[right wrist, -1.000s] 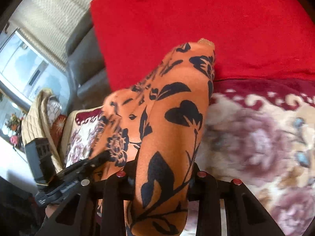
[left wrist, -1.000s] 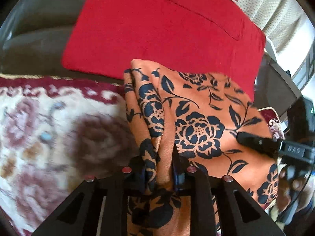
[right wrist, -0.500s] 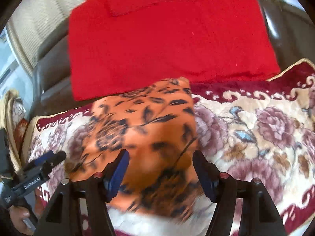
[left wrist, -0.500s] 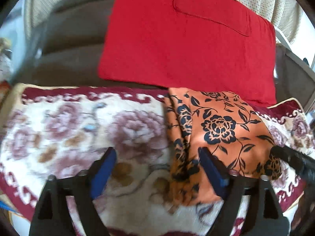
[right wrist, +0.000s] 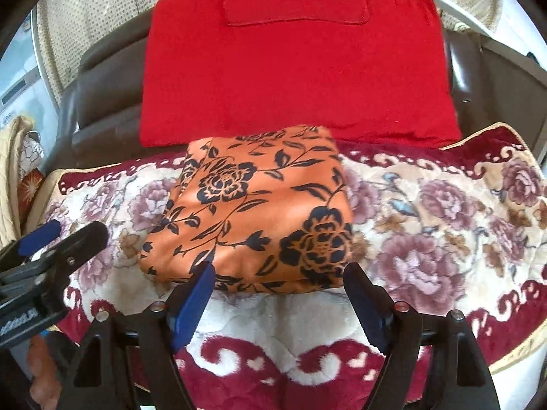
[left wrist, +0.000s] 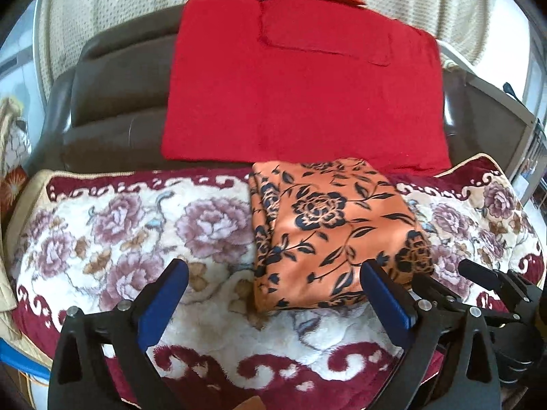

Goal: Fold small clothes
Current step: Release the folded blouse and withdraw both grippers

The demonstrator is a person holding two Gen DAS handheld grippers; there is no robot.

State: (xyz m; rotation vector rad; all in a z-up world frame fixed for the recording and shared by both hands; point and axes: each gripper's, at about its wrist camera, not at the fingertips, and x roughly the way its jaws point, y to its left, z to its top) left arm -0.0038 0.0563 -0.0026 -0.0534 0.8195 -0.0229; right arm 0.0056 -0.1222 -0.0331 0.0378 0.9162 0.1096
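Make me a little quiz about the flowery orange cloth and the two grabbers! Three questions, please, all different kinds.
1. True or false: the left gripper grips the orange cloth.
2. What does the orange cloth lie on? A) flowered blanket B) bare floor C) a chair seat
3. Fill in: the large cloth just behind the orange one is coloured ____.

Key:
1. False. Its fingers have just been opening, with nothing between them. The right gripper is open too.
2. A
3. Red: the red cloth.
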